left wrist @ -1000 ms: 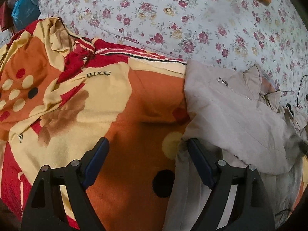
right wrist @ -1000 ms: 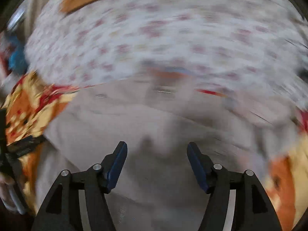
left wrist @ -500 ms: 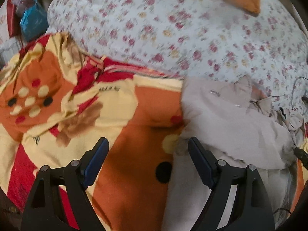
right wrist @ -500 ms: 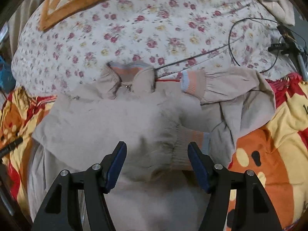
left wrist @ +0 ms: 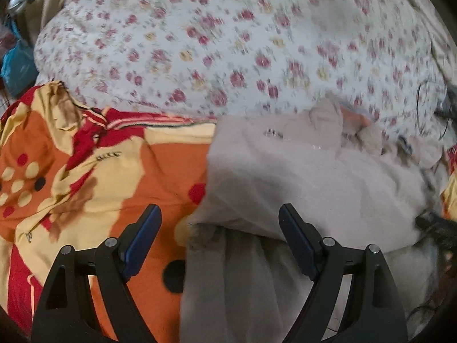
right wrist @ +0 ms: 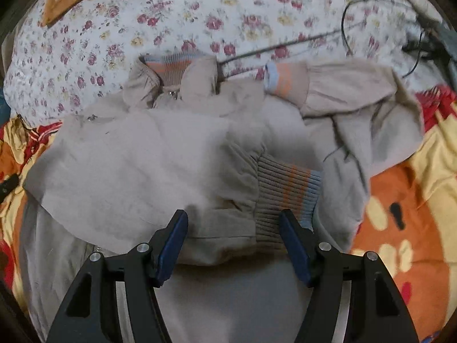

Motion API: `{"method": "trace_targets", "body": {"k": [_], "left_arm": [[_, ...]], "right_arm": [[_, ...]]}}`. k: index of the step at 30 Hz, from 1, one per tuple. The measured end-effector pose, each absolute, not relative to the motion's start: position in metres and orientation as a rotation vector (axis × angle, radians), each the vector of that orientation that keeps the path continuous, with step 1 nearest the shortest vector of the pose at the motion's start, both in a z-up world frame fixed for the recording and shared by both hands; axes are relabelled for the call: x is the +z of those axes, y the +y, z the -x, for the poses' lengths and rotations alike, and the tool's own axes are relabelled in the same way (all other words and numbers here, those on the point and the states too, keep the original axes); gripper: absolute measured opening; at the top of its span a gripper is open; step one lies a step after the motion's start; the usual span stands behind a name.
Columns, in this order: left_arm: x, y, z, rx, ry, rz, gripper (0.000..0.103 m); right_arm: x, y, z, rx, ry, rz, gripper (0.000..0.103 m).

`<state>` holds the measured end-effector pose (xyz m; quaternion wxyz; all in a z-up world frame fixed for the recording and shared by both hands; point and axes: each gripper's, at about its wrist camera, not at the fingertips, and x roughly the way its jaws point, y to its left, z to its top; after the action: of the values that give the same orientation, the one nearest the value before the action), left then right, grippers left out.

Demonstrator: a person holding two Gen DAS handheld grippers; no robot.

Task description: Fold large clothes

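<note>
While both claws, left (left wrist: 220,237) and right (right wrist: 232,238), gaped empty, the jacket (right wrist: 148,160) lay half folded, one sleeve (right wrist: 351,91) sprawled at two o'clock.

A white floral quilt (right wrist: 200,14) covers the far side of the bed. Nearer lies an orange, red and yellow blanket (left wrist: 100,171). Lighting is dim.

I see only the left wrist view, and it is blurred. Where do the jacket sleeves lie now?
Observer: One sleeve is folded across the jacket; its ribbed cuff lies just ahead of the right gripper.
Operator: And the other sleeve?
Observer: It stretches to the right, and its cuff points back toward the collar.
Operator: Is the right gripper holding cloth?
Observer: No, it is open above the jacket.
</note>
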<state>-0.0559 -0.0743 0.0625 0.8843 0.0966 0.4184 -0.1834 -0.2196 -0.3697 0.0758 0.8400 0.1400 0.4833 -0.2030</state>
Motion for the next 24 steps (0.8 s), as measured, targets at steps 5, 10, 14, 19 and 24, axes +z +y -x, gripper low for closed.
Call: {"method": "trace_targets", "body": {"k": [5, 10, 14, 19, 24], "left_arm": [[0.022, -0.081, 0.039, -0.375, 1.040, -0.221, 0.086], [0.023, -0.078, 0.034, -0.376, 1.061, -0.188, 0.086], [0.022, -0.079, 0.036, -0.375, 1.061, -0.188, 0.086], [0.022, -0.079, 0.032, -0.382, 1.068, -0.181, 0.086], [0.021, -0.082, 0.031, -0.384, 1.063, -0.195, 0.086]], "right_arm": [[0.121, -0.397, 0.248, -0.461, 0.877, -0.345, 0.067], [0.133, -0.444, 0.250, -0.577, 0.819, -0.364, 0.071], [0.121, -0.462, 0.227, -0.499, 0.807, -0.478, 0.073], [0.089, -0.507, 0.204, -0.527, 0.759, -0.796, 0.074], [0.062, -0.535, 0.192, -0.527, 0.706, -0.946, 0.054]]}}
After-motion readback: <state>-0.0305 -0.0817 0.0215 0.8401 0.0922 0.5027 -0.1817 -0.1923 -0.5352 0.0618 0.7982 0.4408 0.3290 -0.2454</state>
